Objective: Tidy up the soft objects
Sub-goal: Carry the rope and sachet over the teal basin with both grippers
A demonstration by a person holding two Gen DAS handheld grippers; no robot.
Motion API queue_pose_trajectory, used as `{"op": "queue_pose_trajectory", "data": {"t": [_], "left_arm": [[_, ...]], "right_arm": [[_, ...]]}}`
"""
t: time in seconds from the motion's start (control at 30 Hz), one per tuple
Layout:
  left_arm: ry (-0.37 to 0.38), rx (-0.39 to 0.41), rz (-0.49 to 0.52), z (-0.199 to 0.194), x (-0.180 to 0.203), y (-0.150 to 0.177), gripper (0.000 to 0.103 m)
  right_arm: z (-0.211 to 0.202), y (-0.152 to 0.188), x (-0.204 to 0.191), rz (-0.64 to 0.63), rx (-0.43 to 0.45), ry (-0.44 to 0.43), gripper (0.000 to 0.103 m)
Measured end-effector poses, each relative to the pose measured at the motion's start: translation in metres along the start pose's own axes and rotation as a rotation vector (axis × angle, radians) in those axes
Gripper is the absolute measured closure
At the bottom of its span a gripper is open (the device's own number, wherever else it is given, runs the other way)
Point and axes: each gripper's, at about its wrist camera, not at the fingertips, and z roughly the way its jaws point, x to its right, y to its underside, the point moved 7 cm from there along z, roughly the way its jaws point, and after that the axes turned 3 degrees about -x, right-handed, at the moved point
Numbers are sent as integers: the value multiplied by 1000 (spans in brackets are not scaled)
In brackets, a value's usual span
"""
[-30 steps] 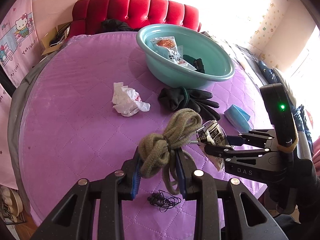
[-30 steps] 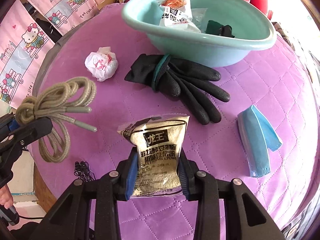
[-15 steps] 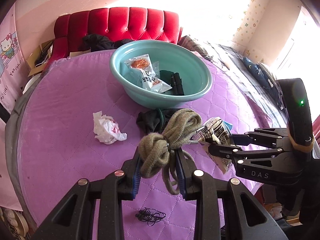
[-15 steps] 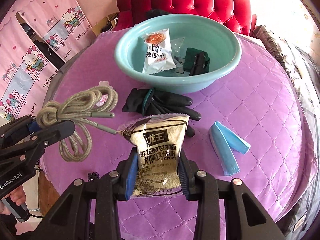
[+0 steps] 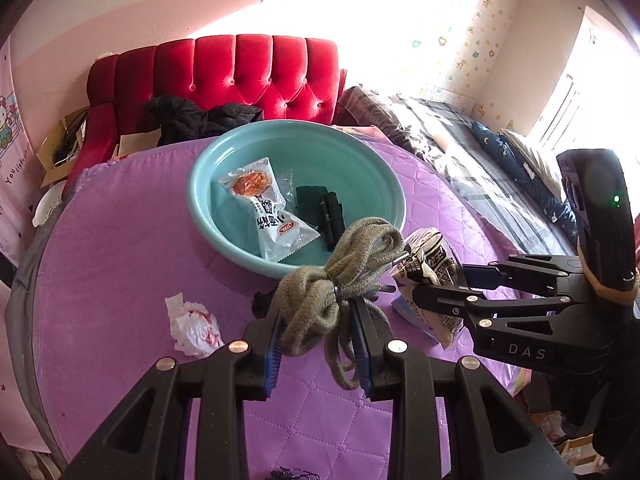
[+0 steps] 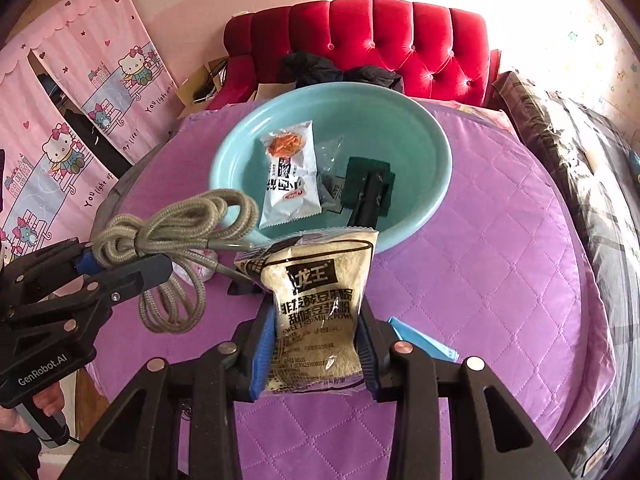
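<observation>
1. In my left wrist view the black gloves (image 5: 262, 305) are almost wholly hidden behind the rope bundle (image 5: 320, 300).
2. The blue mask (image 6: 424, 342) shows only a corner, lower right of centre.
3. A tangle of thin black cord (image 5: 290, 474) is cut off at the bottom edge.

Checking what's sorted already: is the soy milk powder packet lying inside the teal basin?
No: the soy milk powder packet is clamped in the right hand-held gripper, outside the teal basin.

You had open air above the teal basin (image 6: 434, 184), though a snack packet (image 6: 290, 176) and dark items (image 6: 370, 184) covered part of its floor. On the purple desk (image 6: 500, 264), a crumpled wrapper (image 5: 194, 326) lay left of your path; the right side lay bare.
</observation>
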Motion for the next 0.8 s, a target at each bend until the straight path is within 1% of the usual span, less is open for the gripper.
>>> {"op": "queue_pose_trajectory", "data": {"t": [0.2, 0.43, 0.63, 0.8], "left_arm": [[1, 0, 12, 13, -3, -27, 70], [2, 2, 10, 39, -10, -57, 70], [-34, -8, 12, 64, -24, -76, 70], [-47, -23, 1, 85, -37, -87, 70]], "right_arm": [[5, -28, 11, 6, 15, 5, 63], [23, -61, 24, 11, 18, 11, 63], [46, -88, 35, 26, 8, 11, 63], [67, -106, 43, 32, 2, 8, 63]]}}
